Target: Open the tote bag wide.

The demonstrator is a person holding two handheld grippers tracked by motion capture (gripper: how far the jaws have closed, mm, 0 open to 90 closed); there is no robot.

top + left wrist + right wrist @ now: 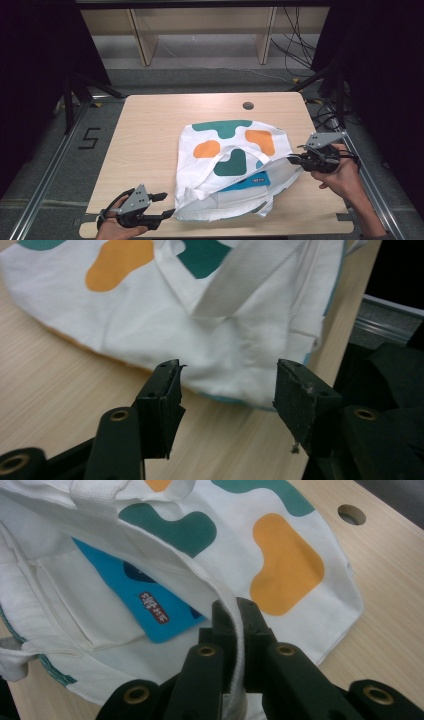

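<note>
Wooden table carrying white tote bag, blue packet lying inside. Right tongs clamping bag rim, holding mouth open. Left tongs gaping, nearing near corner. Next: gripping opposite rim.

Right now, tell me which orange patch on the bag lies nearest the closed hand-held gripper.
The larger orange patch on the white tote bag, beside the right hand-held gripper clamping the rim; the smaller orange patch sits farther left.

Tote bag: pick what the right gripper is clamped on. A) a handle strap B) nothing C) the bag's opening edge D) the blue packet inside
C: the right gripper has its jaws shut on the opening edge of the tote bag, with the blue packet lying untouched inside.
</note>
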